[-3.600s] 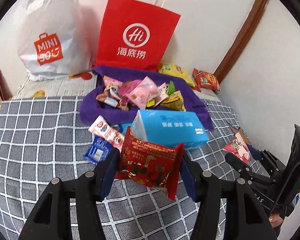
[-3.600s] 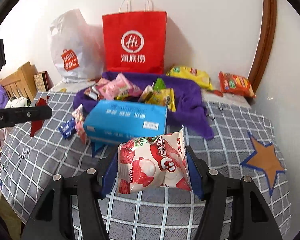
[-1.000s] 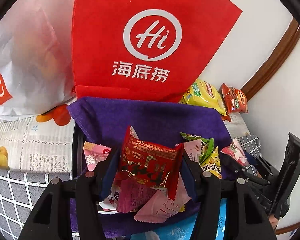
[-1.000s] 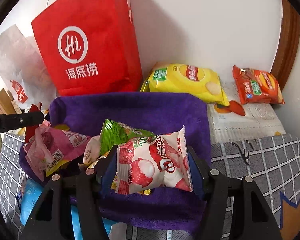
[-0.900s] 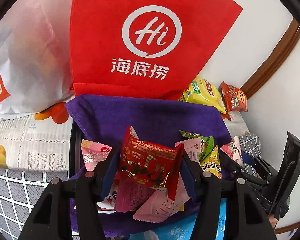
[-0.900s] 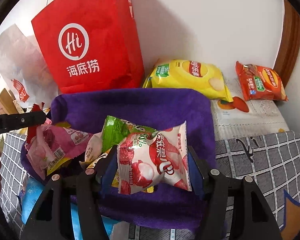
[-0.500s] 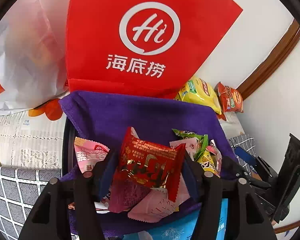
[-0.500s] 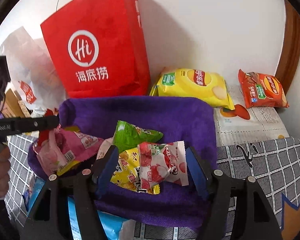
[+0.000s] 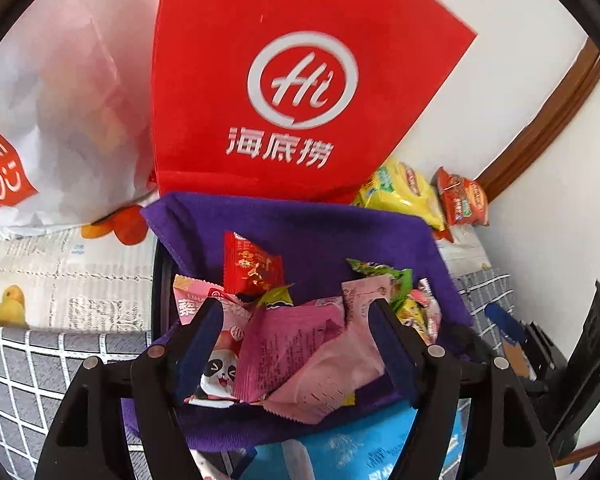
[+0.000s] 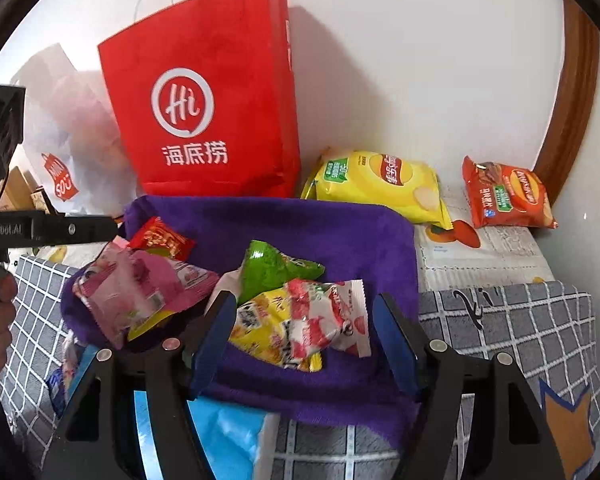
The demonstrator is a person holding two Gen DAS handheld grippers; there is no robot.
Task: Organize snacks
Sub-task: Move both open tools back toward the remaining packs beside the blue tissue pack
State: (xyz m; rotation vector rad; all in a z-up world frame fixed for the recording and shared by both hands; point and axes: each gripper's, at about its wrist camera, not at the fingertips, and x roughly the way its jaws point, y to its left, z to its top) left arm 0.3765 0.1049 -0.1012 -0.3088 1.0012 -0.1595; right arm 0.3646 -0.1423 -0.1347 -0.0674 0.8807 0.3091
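Both packets have left the tongs since half a second ago: the red packet (image 9: 252, 266) that sat between the left gripper's (image 9: 298, 344) fingers now lies at the far left of the pile, and the lychee packet (image 10: 328, 320) has dropped from the right gripper (image 10: 304, 334) onto the near right of the heap. Both grippers now stand spread wide with nothing between their fingers, hovering just over the near edge of the purple cloth (image 10: 320, 228) that lines the basket.

The snacks in there are small sealed pouches, probably very light, puffy and crinkly. Their film looks slick, so a pinch across the flat middle or on a crimped end seam should hold better than a grab at a corner. The contents may crush under a hard squeeze.

The lychee packet is white with red fruit and rests on a yellow packet (image 10: 260, 328), with a green packet (image 10: 268, 266) just behind. To the left lie pink packets (image 10: 140, 288), one with a panda face in the left view. Two larger bags, a yellow one (image 10: 376, 184) and an orange one (image 10: 504, 196), lie beyond the cloth against the wall, right of the red bag (image 10: 208, 100). A blue box (image 9: 360, 448) sits nearest, under the grippers.
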